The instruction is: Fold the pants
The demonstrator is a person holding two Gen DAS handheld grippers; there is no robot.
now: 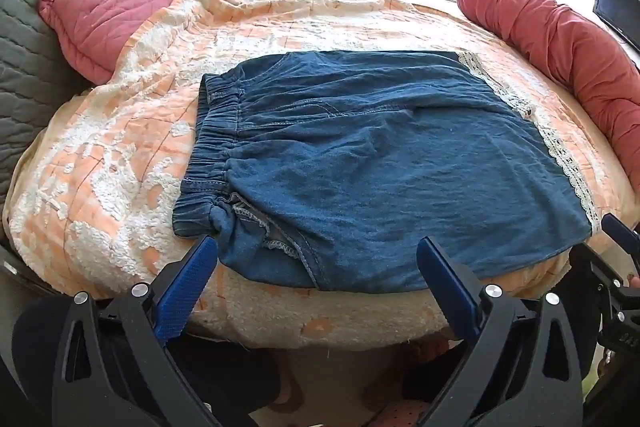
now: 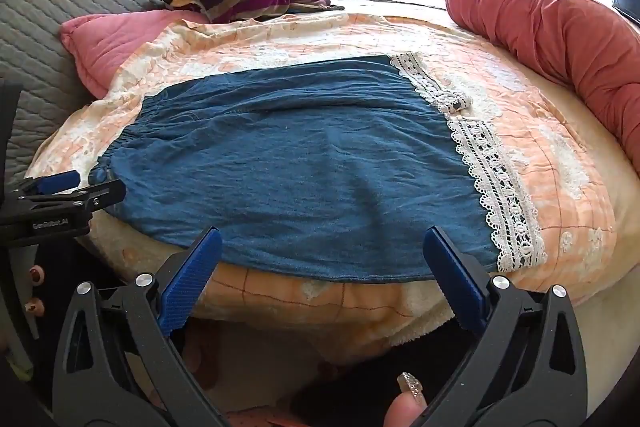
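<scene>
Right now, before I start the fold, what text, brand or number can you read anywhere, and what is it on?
"GenRobot.AI": white print on the black body of the left gripper, seen in the right wrist view.
Raised characters on the right gripper body at the right edge of the left wrist view: cut off and turned, not readable.
Pants, bedspread, pillows: no text.

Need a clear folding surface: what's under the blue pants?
The blue pants lie flat on the peach-and-white bedspread. Whatever is directly beneath the fabric is covered.

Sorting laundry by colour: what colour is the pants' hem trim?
White lace trim, clearest in the right wrist view.
</scene>
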